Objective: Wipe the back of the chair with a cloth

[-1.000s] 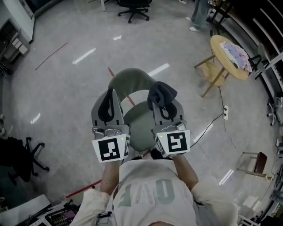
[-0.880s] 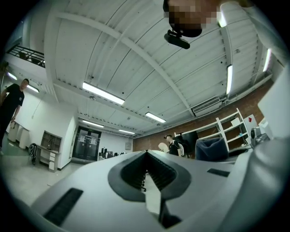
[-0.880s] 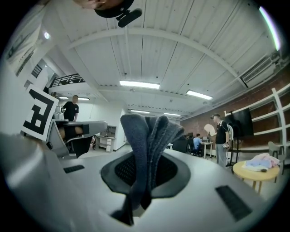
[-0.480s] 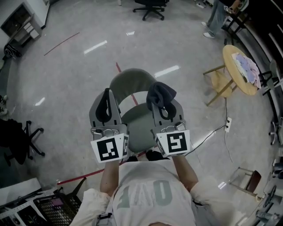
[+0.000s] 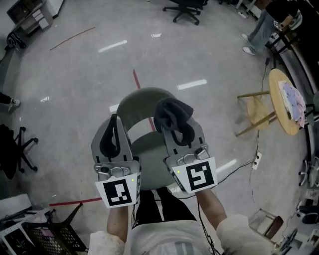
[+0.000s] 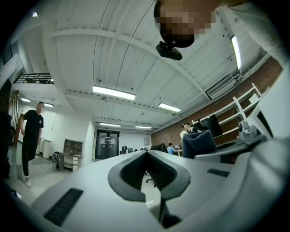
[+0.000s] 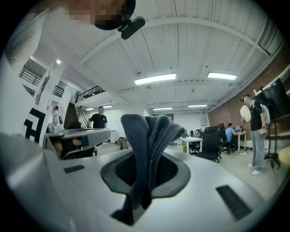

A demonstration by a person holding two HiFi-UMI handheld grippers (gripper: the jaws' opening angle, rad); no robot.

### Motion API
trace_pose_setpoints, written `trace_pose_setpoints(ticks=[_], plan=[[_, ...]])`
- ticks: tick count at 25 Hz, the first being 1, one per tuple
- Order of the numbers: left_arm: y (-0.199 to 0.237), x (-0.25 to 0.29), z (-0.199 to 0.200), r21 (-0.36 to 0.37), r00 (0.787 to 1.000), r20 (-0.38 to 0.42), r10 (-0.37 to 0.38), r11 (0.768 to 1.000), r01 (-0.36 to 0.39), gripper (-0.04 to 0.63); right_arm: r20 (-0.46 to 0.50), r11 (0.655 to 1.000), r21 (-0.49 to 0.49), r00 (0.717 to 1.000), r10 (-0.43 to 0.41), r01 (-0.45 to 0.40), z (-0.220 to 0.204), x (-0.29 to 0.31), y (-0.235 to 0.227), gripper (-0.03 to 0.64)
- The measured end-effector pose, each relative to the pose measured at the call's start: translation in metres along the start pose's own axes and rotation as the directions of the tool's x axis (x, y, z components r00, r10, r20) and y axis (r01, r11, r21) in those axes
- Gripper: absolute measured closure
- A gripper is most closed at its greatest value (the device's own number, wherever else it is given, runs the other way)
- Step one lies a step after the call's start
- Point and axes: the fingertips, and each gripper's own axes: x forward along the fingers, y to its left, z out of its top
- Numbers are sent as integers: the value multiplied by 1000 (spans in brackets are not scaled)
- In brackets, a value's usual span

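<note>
In the head view a grey-green chair stands below me, its curved back [image 5: 142, 97] on the far side and its round seat [image 5: 149, 157] nearer. My right gripper [image 5: 172, 125] is shut on a dark blue-grey cloth [image 5: 172, 112], which bunches out past the jaw tips just above the chair back's top edge. The right gripper view shows the same cloth [image 7: 150, 145] pinched upright between the jaws of the right gripper [image 7: 144, 179]. My left gripper [image 5: 112, 130] hovers over the seat's left side, shut with nothing in it; its jaws [image 6: 147, 158] meet.
A round wooden table [image 5: 279, 87] bearing a pale cloth [image 5: 294, 102] and a wooden stool [image 5: 255, 112] stand at the right. A cable and power strip [image 5: 257, 159] lie on the floor. Office chairs [image 5: 187, 7] and a person [image 5: 261, 27] are farther off.
Both grippers sit lower in the view and have shifted slightly left. The cloth's tip has come over the chair back's top edge. Both stay shut.
</note>
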Motion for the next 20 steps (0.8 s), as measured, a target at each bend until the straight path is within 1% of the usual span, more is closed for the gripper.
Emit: trace_pose_setpoints(ticks=[3, 5, 8, 10, 13, 16, 20], plan=[[11, 4, -50, -2, 999, -24, 23, 1000, -23, 580, -20, 1000, 8, 1000, 23, -23, -46, 29, 1, 563], [17, 1, -86, -15, 997, -58, 41, 999, -42, 580, -44, 999, 12, 998, 46, -45, -81, 41, 6, 563], [21, -4, -138, -37, 992, -115, 57, 997, -62, 580, -77, 995, 51, 993, 87, -83, -131, 57, 19, 563], [20, -8, -165, -48, 989, -135, 62, 996, -69, 580, -84, 993, 63, 991, 101, -96, -158, 65, 23, 563], [22, -13, -192, -60, 986, -152, 71, 995, -81, 580, -95, 992, 57, 988, 122, -117, -187, 75, 29, 563], [27, -21, -211, -62, 985, -154, 82, 994, -92, 580, -117, 987, 47, 981, 157, -152, -209, 82, 39, 563], [32, -26, -224, -74, 981, -166, 102, 991, -115, 580, -121, 982, 44, 975, 188, -184, -220, 93, 47, 563]])
